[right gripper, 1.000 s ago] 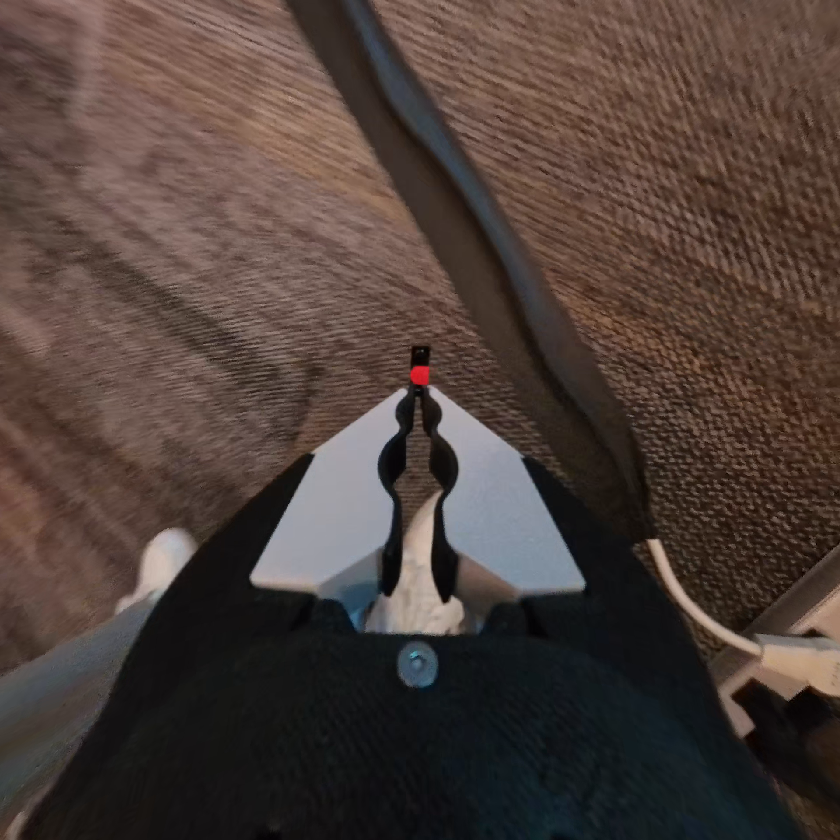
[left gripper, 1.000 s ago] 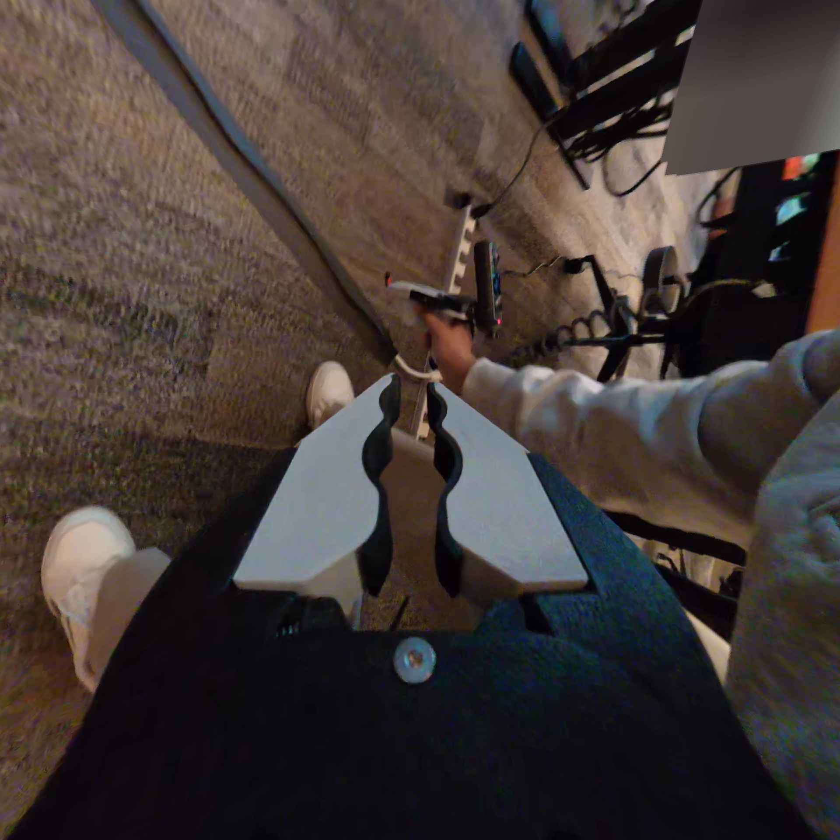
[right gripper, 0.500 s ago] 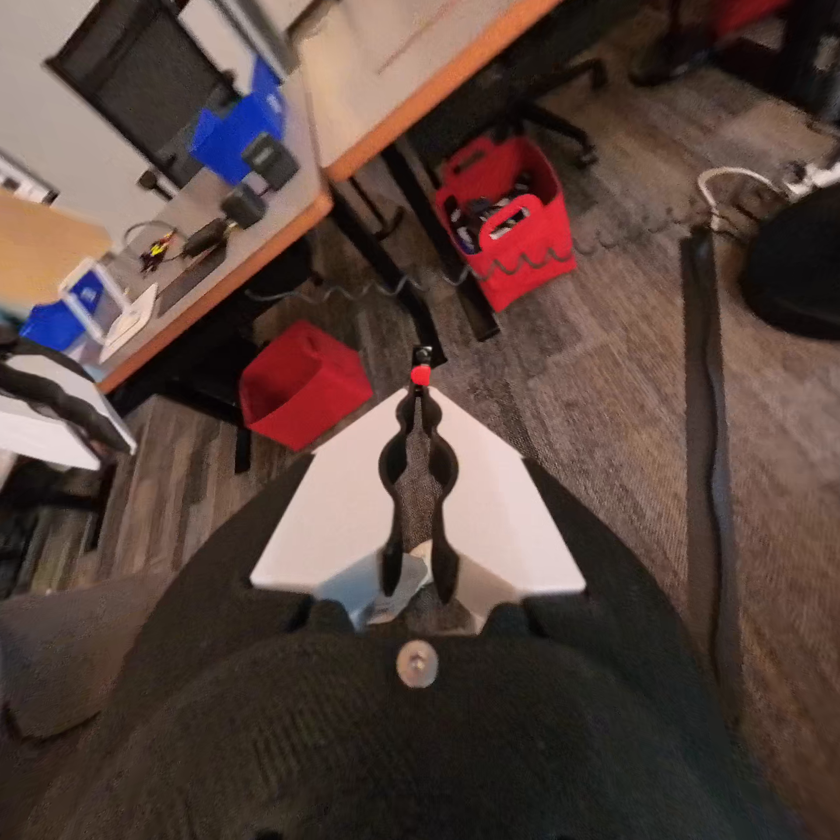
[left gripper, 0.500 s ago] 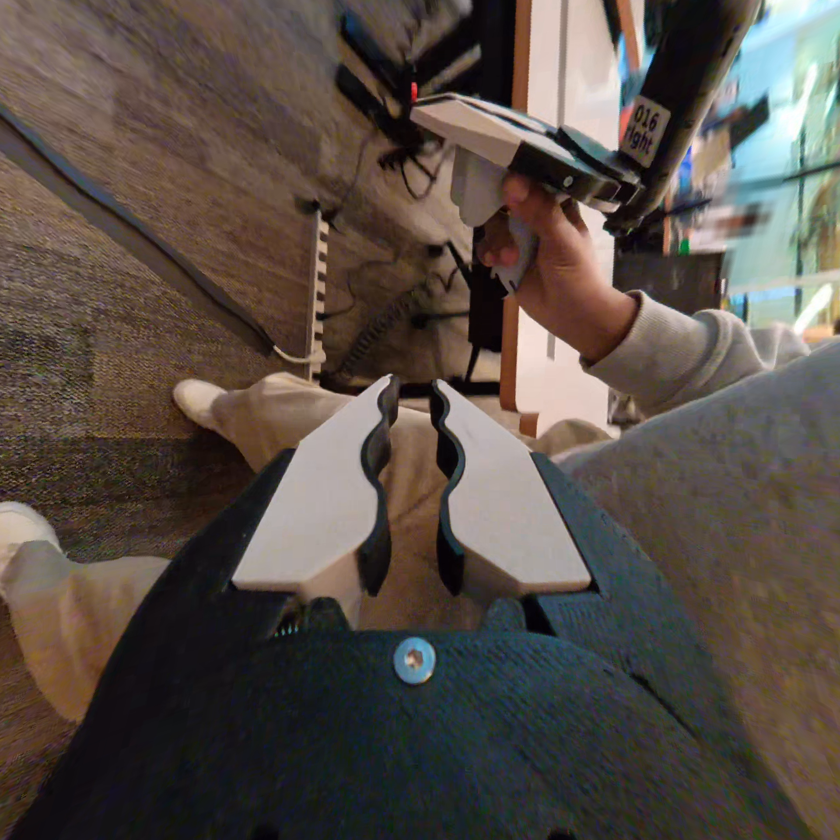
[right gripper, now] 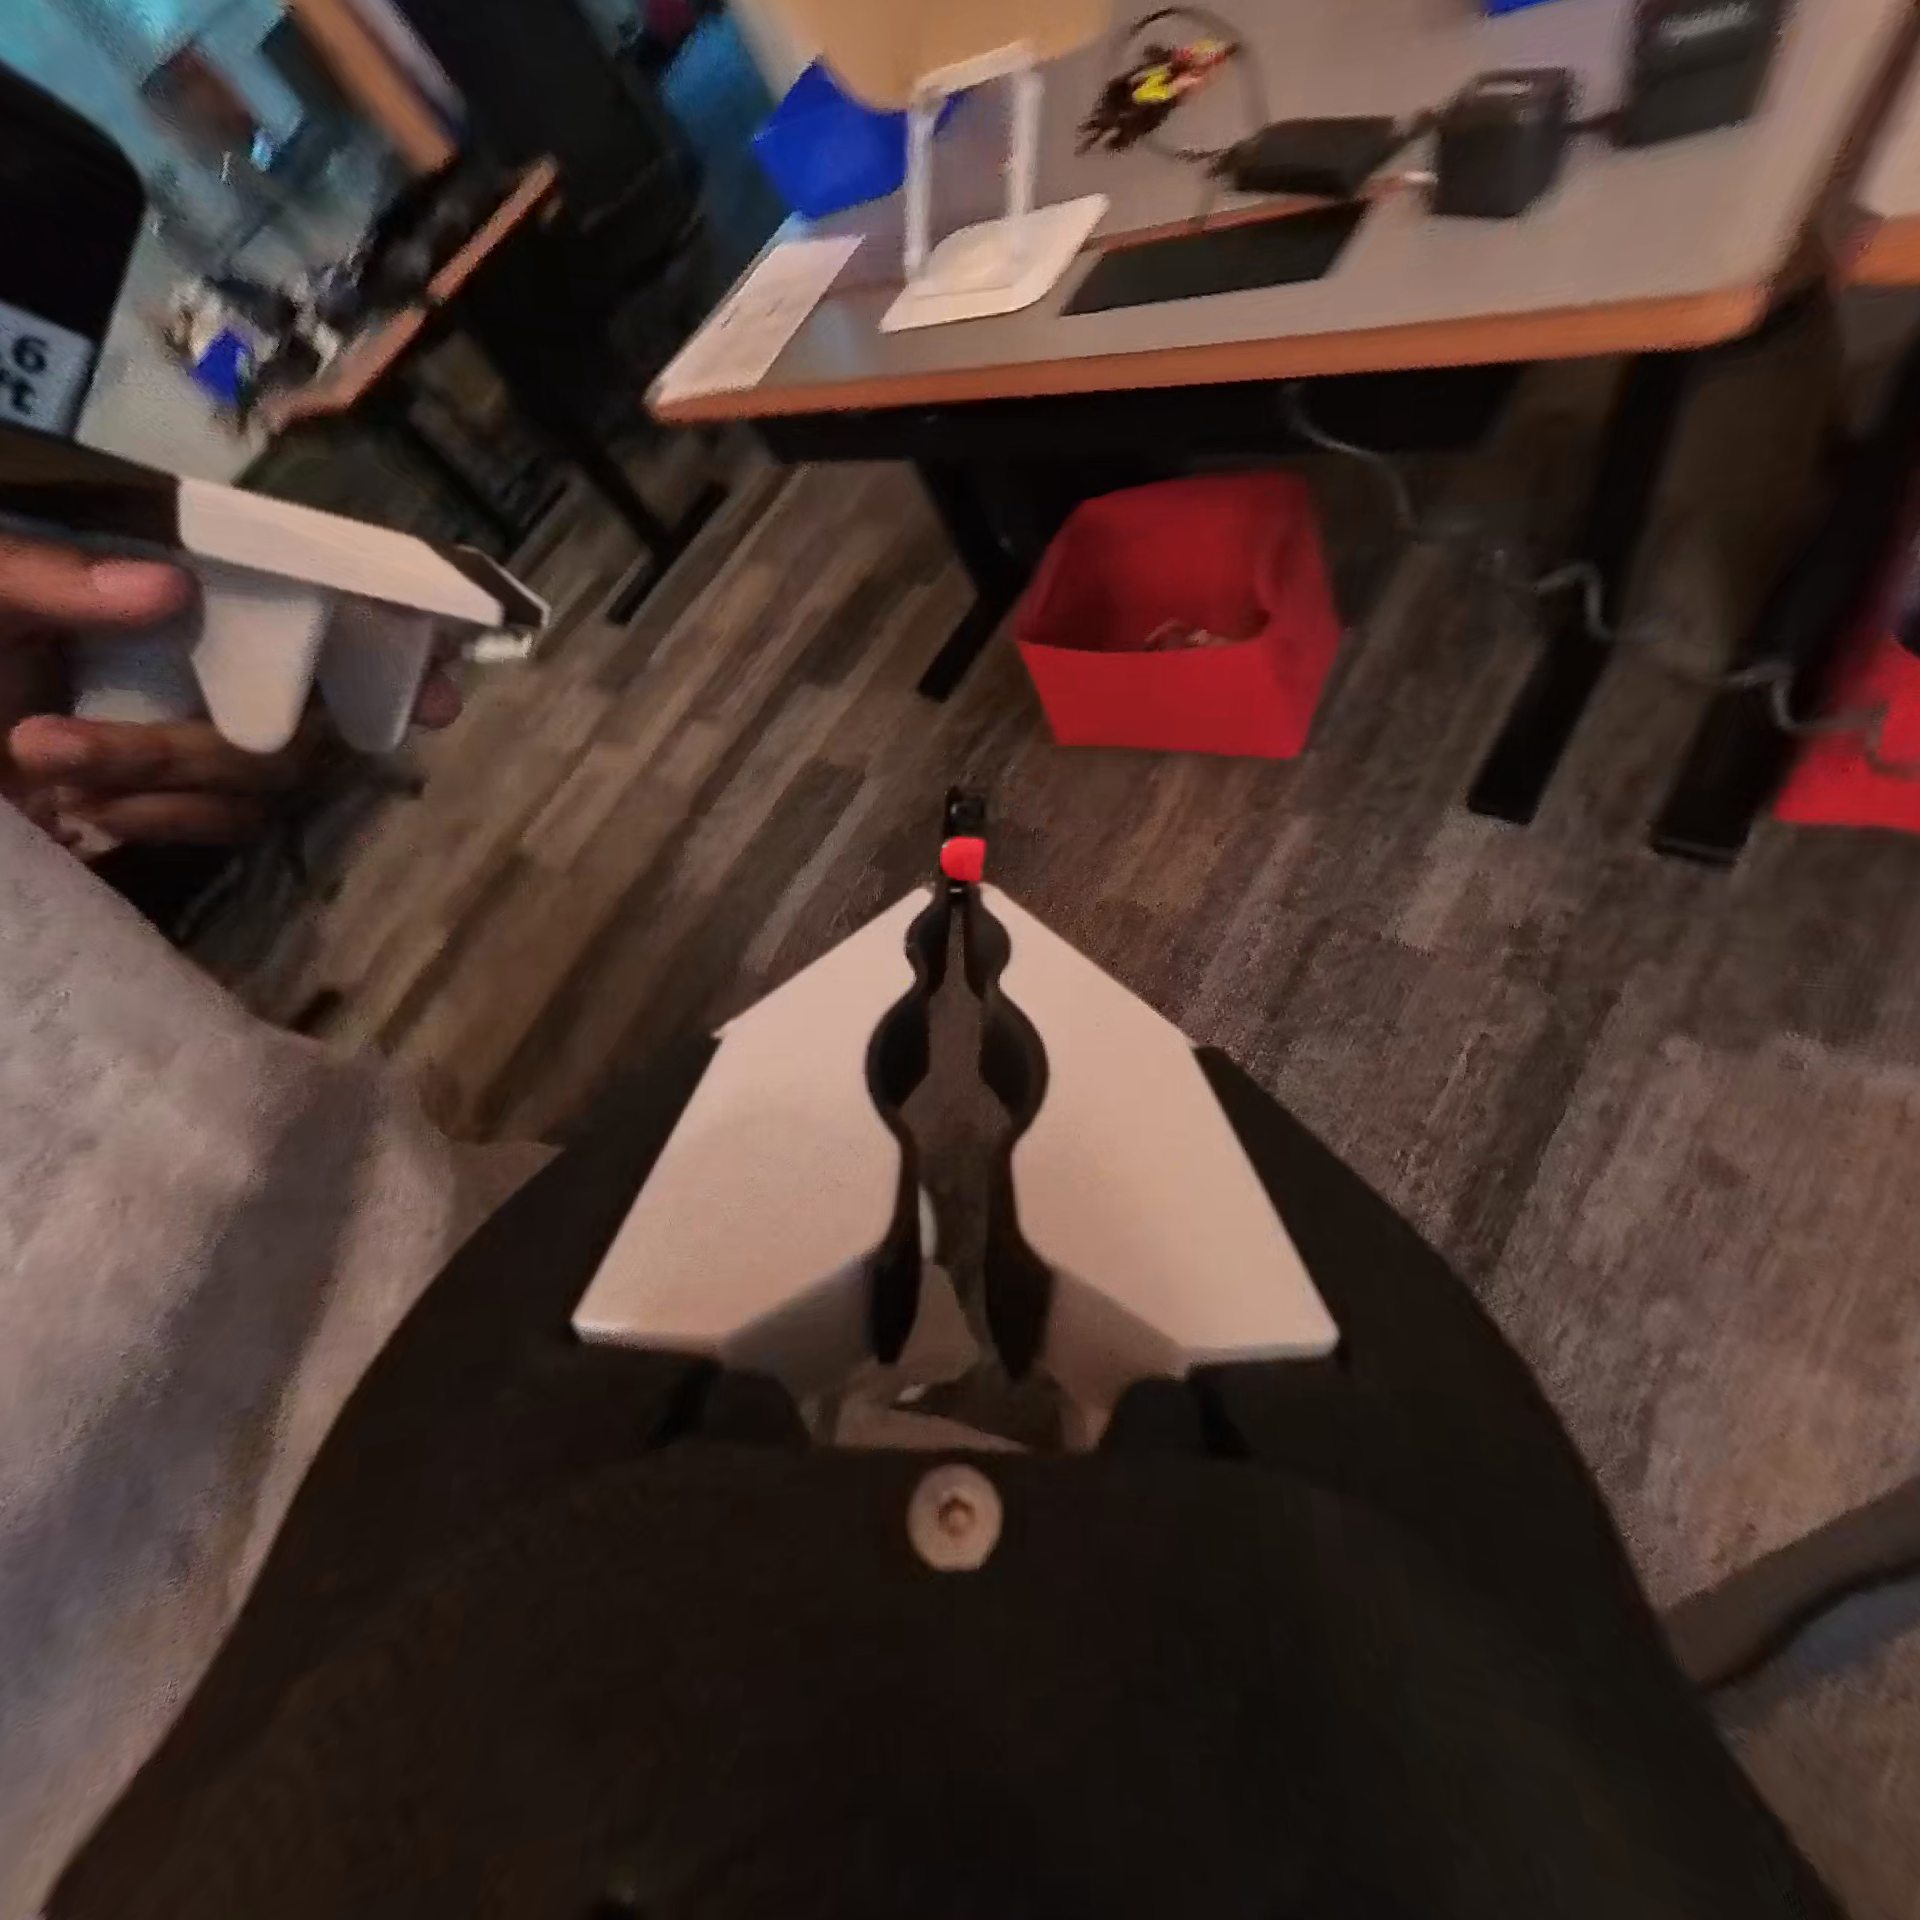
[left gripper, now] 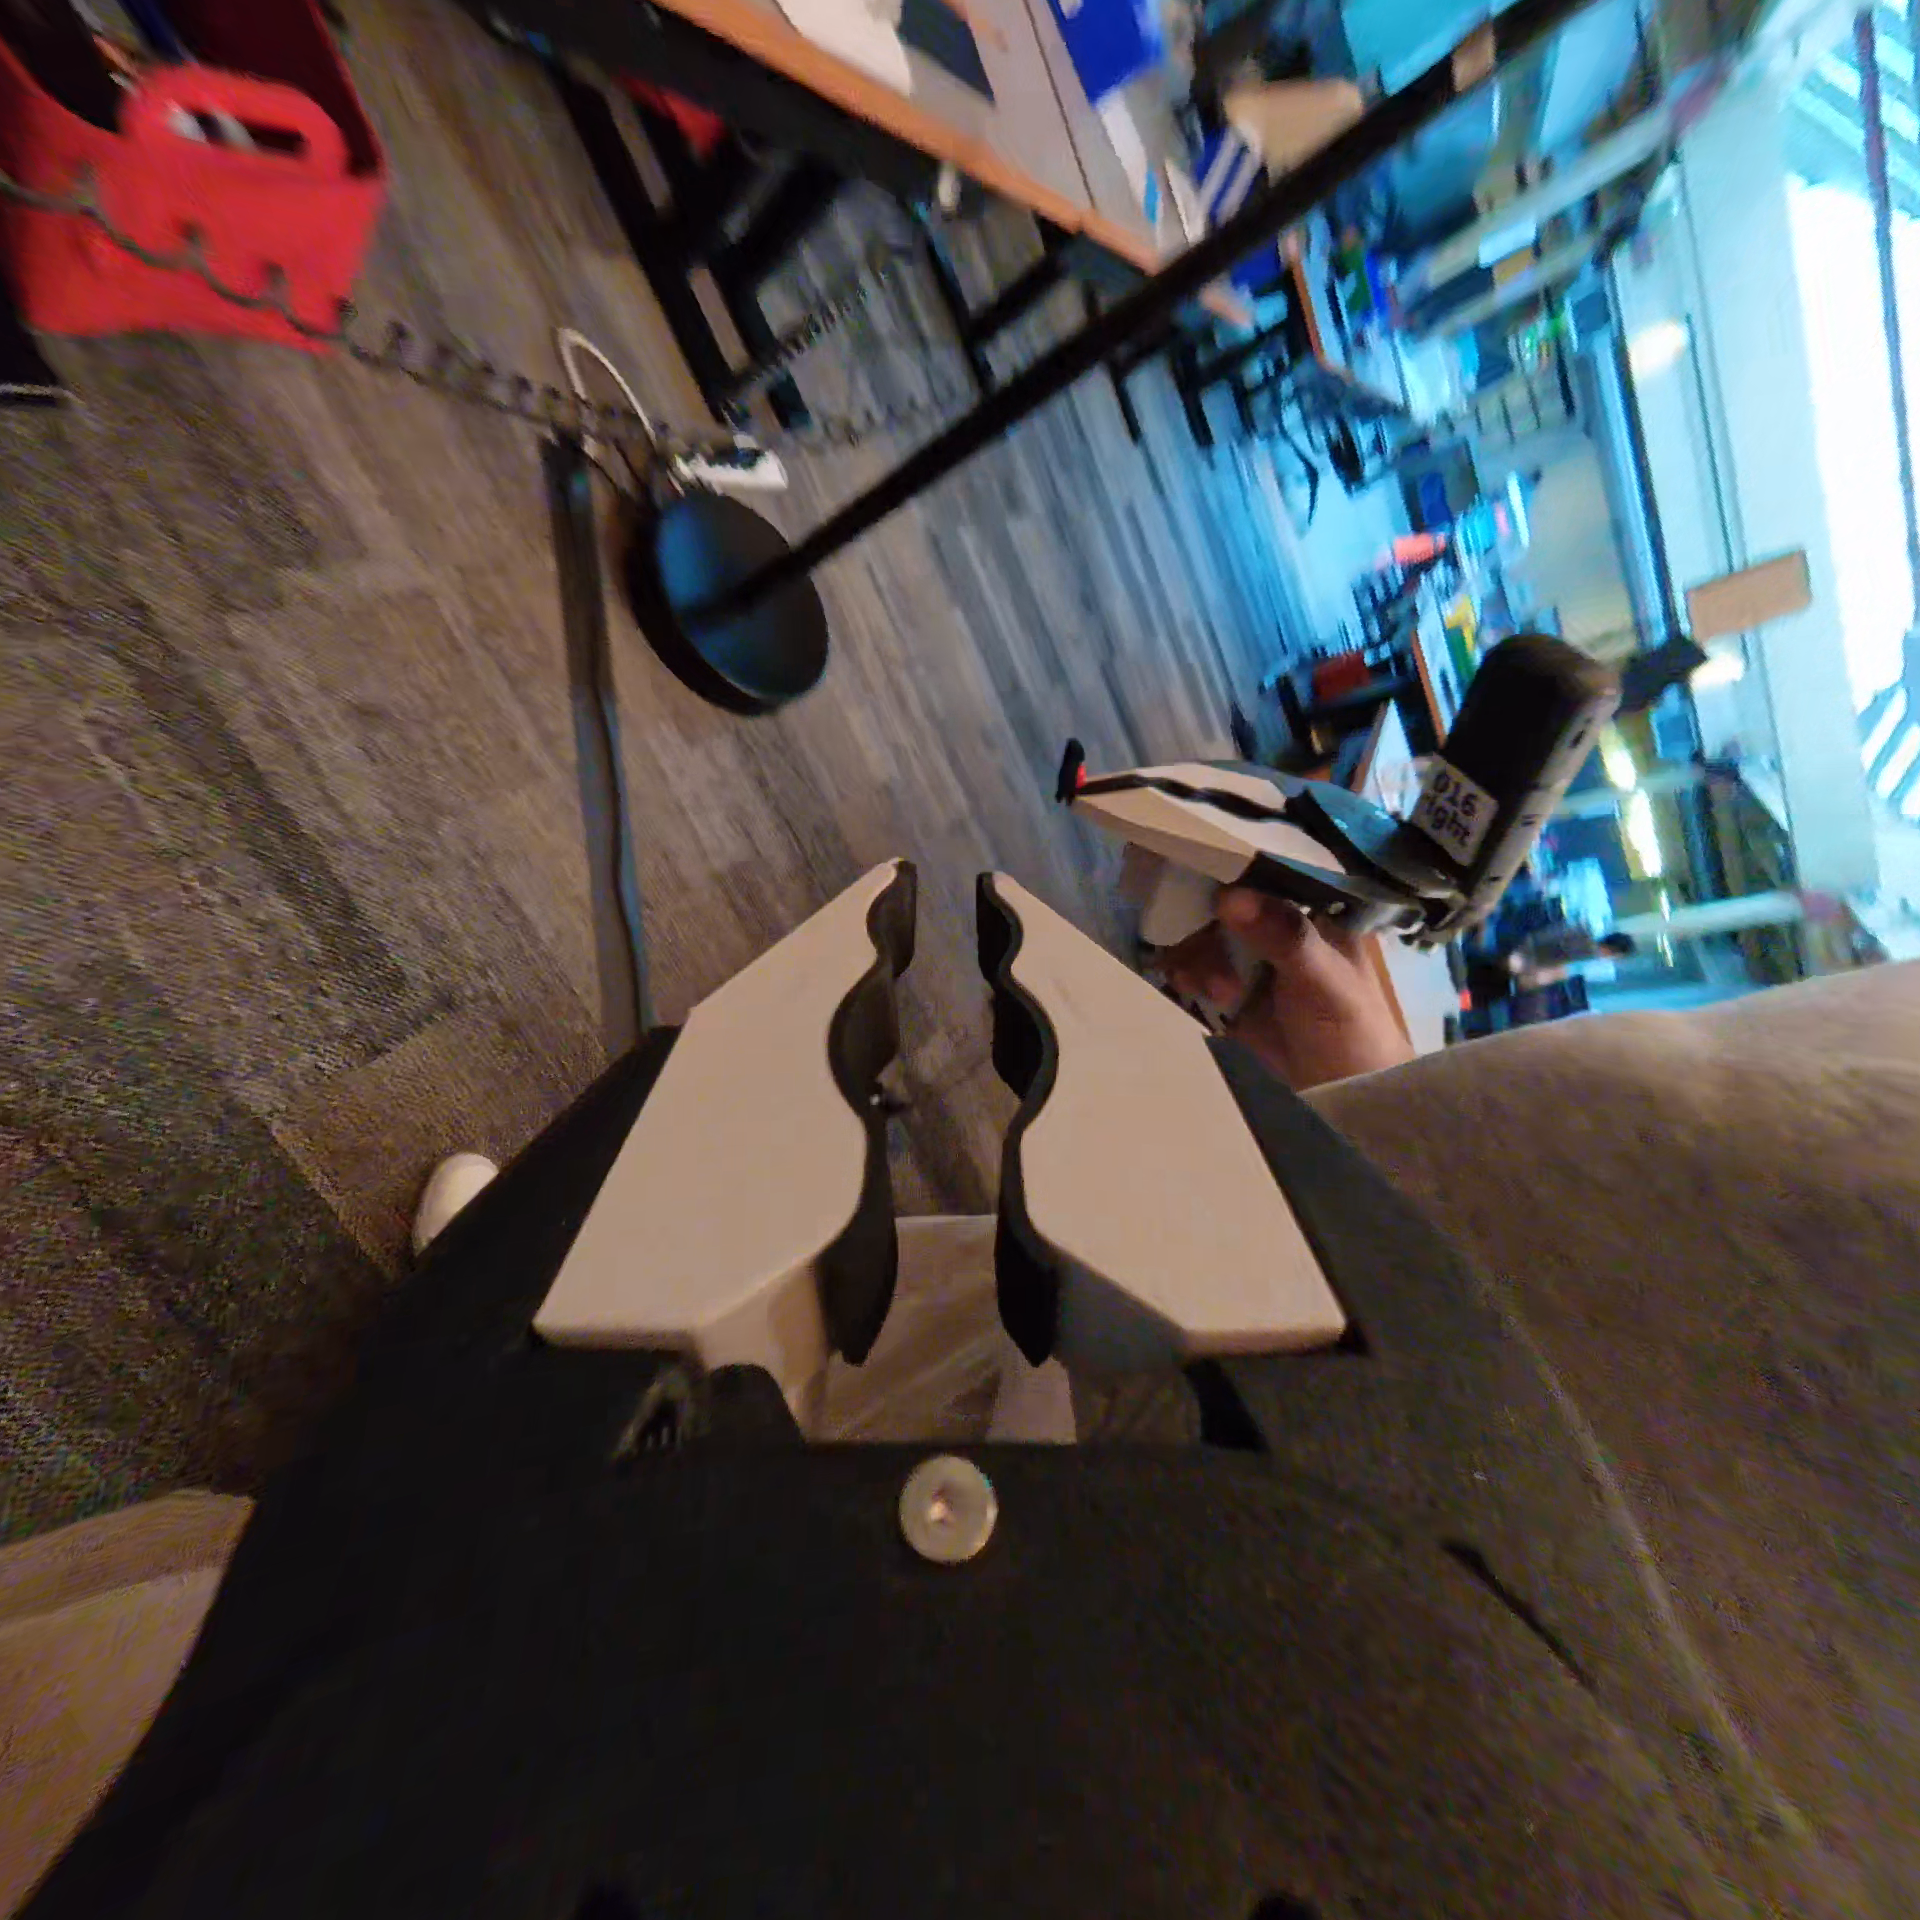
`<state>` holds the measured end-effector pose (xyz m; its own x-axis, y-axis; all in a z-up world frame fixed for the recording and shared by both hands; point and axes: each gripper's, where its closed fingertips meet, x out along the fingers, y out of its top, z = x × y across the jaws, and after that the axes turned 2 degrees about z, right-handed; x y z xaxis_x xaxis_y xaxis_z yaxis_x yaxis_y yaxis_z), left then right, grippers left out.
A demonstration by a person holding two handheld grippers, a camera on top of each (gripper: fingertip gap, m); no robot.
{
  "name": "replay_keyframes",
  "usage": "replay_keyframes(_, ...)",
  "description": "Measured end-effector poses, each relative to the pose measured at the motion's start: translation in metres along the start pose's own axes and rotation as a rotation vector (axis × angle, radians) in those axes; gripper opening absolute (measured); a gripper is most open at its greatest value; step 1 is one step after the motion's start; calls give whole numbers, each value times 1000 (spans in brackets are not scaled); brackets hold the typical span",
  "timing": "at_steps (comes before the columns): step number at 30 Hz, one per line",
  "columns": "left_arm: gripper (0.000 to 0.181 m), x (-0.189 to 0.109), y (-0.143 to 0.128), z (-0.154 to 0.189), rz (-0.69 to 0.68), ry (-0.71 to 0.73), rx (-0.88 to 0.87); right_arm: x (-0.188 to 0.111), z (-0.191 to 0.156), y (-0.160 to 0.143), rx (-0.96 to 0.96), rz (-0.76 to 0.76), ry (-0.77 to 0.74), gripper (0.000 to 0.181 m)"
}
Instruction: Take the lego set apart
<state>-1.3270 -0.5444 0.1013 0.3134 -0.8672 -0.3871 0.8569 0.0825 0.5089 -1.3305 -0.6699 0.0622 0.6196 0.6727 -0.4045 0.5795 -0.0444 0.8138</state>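
Note:
My right gripper [right gripper: 957, 906] is shut on a small red and black lego piece [right gripper: 961, 854] that sticks out past its fingertips. It is held in the air above the carpet. The same gripper shows in the left wrist view [left gripper: 1075, 781], held by a hand, with the tiny piece [left gripper: 1072, 771] at its tip. My left gripper [left gripper: 940, 894] is empty, its jaws a narrow gap apart. It also shows at the left edge of the right wrist view [right gripper: 520, 608]. No other part of the lego set is in view.
A grey desk with an orange edge [right gripper: 1195, 358] stands ahead with red bins [right gripper: 1184, 623] under it. A black round stand base [left gripper: 732, 613] with a pole, a floor cable cover [left gripper: 603, 727] and a red bin [left gripper: 197, 218] are on the carpet. A grey sleeve [left gripper: 1558, 1299] is close by. About 12 cm separates my left fingertips from my right.
Both grippers have swung up from facing the carpet to facing the room. The right gripper still pinches the small piece. The left gripper's gap is the same.

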Motion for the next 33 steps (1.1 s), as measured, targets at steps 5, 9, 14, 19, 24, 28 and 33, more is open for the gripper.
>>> replay_keyframes(5, 14, -79, 8, -34, 154, 19, -73, 77, -88, 36, -186, -53, 168, 0)
replay_keyframes(9, 19, -169, 37, -58, 297, 26, -15, 146, -194, 78, -278, -41, 347, 0)
replay_keyframes(14, 25, -299, 91, -64, 509, 1, 118, 221, -354, 128, -243, -63, 655, 0)
replay_keyframes(19, 28, -410, 126, -71, 667, -48, 170, 283, -473, 154, -283, -127, 909, 0)
replay_keyframes(24, 21, -503, 163, -111, 912, -75, 135, 347, -541, 167, -330, -238, 1111, 0)
replay_keyframes(28, 10, -549, 196, -169, 949, -49, 107, 422, -572, 170, -406, -322, 1187, 0)
replay_keyframes(33, 18, -609, 259, -242, 944, -26, 98, 528, -616, 201, -339, -345, 1354, 0)
